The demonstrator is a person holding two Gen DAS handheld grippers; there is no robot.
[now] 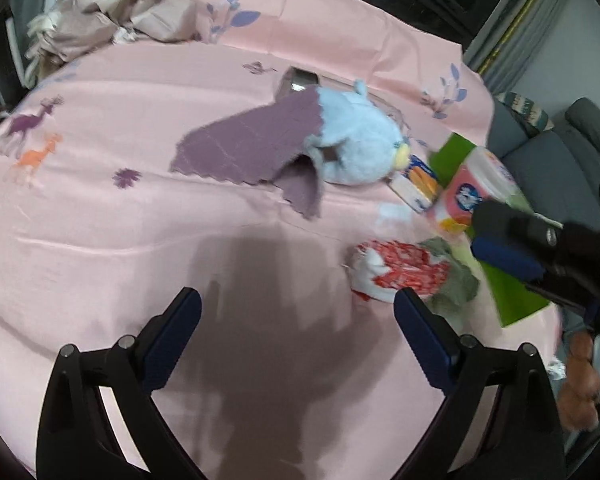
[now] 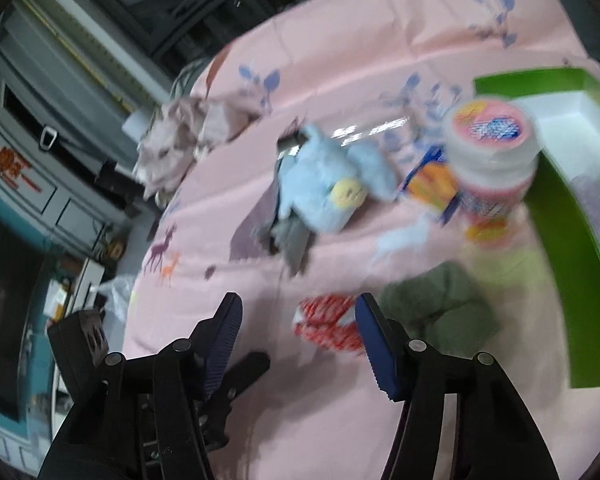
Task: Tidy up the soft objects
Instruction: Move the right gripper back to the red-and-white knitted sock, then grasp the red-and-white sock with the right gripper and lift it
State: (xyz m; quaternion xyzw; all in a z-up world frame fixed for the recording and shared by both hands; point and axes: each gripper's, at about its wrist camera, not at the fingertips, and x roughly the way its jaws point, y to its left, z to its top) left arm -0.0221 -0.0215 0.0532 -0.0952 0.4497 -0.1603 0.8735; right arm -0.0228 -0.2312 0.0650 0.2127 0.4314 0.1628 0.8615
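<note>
A light blue plush toy [image 1: 356,140] lies on the pink bedsheet [image 1: 120,208], partly under a purple cloth [image 1: 252,144]. A red-and-white rolled sock [image 1: 396,270] lies beside a grey-green cloth [image 1: 456,276]. My left gripper [image 1: 296,320] is open and empty above the sheet, left of the sock. My right gripper [image 2: 298,320] is open and empty, with the sock [image 2: 328,324] just beyond its right finger. The plush [image 2: 324,184] and grey-green cloth [image 2: 440,312] also show in the right wrist view. The right gripper's fingers [image 1: 508,256] reach in from the right in the left wrist view.
A green box [image 2: 568,232] with a white inside stands at right, holding a pale purple cloth [image 2: 598,200]. A pink-and-white tub [image 2: 492,160] and a blue-orange packet [image 2: 432,184] stand near it. Crumpled beige fabric [image 1: 112,12] lies at the far left. Furniture surrounds the bed.
</note>
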